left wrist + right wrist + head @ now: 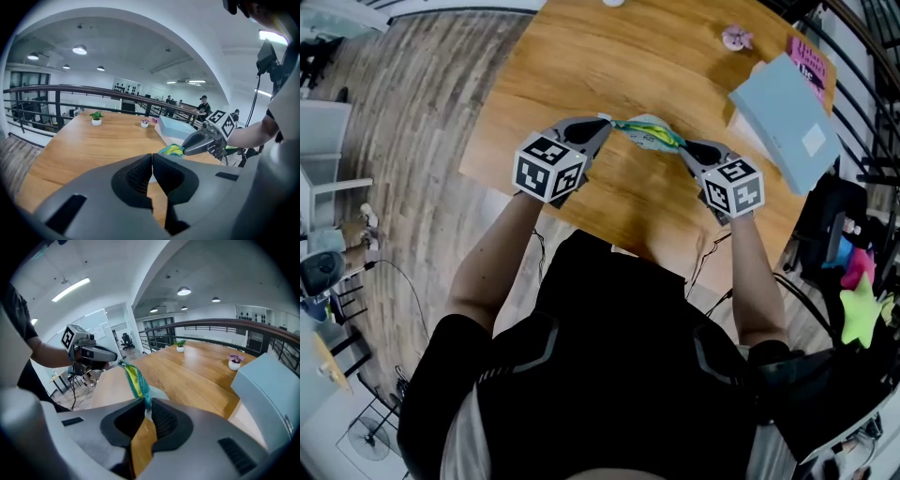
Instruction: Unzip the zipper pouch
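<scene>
The desk (581,84) is a wooden top with a railing along its far side. A pale blue box (787,117) lies at the right end. The head view shows a pink book (811,58) under the box's far corner.

The forearms (492,258) reach forward with bent elbows and cross the desk's near edge. Each hand-held gripper slopes downward and inward, so the two tips face each other.

The left hand-held gripper (606,124) has its jaws together. The left gripper view shows the ribbed pads meeting, with no gap. The right gripper view adds what that view lacks: those tips pinch the far end of the zipper pouch (649,134).

The right hand-held gripper (682,147) is clamped on the pouch's other end. Its own view shows the teal zip running straight in between the pads.

The pouch (teal zip, yellow-green lining, pale body) is stretched between the two grippers over the front part of the desk. The head view does not show its height. The right gripper view shows it held clear of the surface. Whether the zip is open cannot be told.

Two small pots stand at the far end: a green plant (96,118) and a purple flower (737,37).
</scene>
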`<state>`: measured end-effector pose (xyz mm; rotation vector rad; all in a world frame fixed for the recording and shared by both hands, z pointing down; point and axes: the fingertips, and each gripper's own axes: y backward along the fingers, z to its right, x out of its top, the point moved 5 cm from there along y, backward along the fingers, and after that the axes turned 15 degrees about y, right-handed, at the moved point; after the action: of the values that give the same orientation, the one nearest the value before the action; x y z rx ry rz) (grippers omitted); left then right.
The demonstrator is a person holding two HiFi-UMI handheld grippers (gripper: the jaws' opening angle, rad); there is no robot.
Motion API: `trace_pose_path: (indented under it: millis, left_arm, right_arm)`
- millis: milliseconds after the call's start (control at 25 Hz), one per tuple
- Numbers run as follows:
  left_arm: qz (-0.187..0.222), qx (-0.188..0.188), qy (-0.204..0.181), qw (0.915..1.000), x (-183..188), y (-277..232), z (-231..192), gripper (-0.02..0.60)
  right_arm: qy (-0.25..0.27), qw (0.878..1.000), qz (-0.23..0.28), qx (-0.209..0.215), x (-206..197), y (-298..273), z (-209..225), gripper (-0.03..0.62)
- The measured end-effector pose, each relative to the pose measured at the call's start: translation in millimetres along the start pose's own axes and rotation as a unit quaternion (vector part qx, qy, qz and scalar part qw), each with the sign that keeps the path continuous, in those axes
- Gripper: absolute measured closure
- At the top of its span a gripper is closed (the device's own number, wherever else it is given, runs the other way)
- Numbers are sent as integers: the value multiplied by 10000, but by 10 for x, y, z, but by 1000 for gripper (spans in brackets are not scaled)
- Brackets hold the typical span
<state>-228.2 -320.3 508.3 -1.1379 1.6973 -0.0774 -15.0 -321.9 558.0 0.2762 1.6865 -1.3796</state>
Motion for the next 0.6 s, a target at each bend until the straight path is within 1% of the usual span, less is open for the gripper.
trace_pose_path:
  millis: [200,320,600]
  left_arm:
    - [-539,90,169,9984,-488,-125,2,551]
    - [-847,196,197,9960,-750,-210,33,551]
    - [-1279,423,327,9903,-1212,-360,90,551]
  right_arm:
    - [-246,9989,-309,247,-357,-89,-119,539]
    - [-369,9971,-527,414,-577,-130,-195,539]
    - [-508,9918,-849,804,-958,-203,-319,539]
